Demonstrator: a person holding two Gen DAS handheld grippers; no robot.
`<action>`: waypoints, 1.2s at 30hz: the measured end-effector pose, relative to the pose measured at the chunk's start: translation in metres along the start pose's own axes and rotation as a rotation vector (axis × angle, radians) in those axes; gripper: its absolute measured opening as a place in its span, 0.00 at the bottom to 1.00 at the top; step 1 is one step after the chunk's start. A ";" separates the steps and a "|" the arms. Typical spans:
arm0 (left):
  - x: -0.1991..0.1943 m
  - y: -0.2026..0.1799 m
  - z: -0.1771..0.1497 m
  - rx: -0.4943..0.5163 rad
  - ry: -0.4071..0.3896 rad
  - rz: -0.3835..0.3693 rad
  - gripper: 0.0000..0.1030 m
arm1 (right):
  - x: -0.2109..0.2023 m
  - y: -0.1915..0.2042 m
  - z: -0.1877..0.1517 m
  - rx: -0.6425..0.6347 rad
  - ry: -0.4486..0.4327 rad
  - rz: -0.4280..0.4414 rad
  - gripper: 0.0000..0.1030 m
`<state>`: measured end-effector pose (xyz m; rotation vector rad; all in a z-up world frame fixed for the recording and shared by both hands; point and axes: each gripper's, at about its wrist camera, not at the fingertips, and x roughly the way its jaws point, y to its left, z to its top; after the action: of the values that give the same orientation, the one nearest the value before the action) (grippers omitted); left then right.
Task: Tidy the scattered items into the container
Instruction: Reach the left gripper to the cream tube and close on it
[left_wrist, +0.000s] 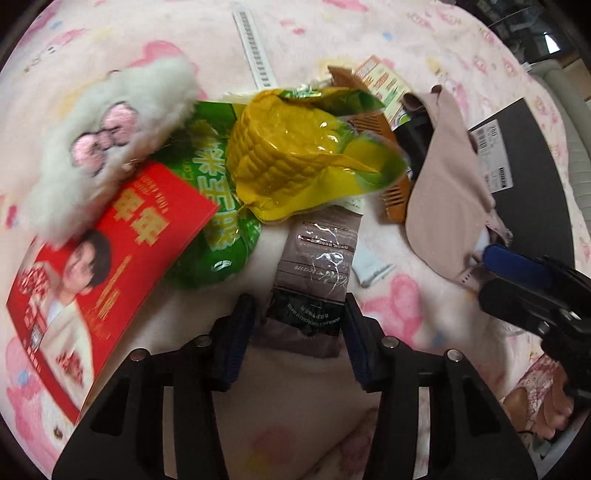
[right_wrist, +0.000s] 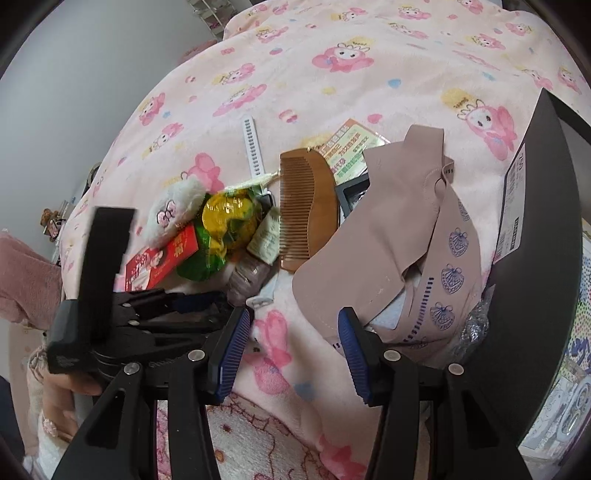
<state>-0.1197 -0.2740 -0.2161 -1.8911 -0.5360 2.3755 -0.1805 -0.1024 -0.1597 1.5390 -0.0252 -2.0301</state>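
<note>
Left wrist view: brown sachet (left_wrist: 317, 266), glossy, lying on the bed (left_wrist: 314, 387)
Left gripper (left_wrist: 299, 321): pointing steeply down, fingers wide, straddling sachet
Right gripper (right_wrist: 295, 343): fingers apart, empty

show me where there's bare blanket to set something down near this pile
Free: the pink blanket between the right gripper and the pile, and the wide stretch beyond the wooden comb. Crowded: from the red box across the corn packet to the mauve garment.

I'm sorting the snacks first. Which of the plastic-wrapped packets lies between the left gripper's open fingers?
The brown sachet, whose dark end sits between the left gripper fingers. The yellow corn pack and the green packet lie farther off, in the pile.
</note>
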 end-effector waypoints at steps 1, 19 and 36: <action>-0.006 0.002 -0.006 -0.009 -0.011 -0.012 0.46 | 0.001 0.000 0.000 -0.002 0.004 0.002 0.46; -0.063 0.020 -0.068 -0.037 -0.080 -0.069 0.42 | 0.038 0.038 0.028 -0.128 0.100 0.128 0.45; -0.066 0.024 -0.057 -0.037 -0.088 0.071 0.45 | 0.104 0.054 0.046 -0.155 0.227 0.186 0.36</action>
<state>-0.0448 -0.2998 -0.1726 -1.8580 -0.5306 2.5200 -0.2141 -0.2099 -0.2167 1.5961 0.0730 -1.6660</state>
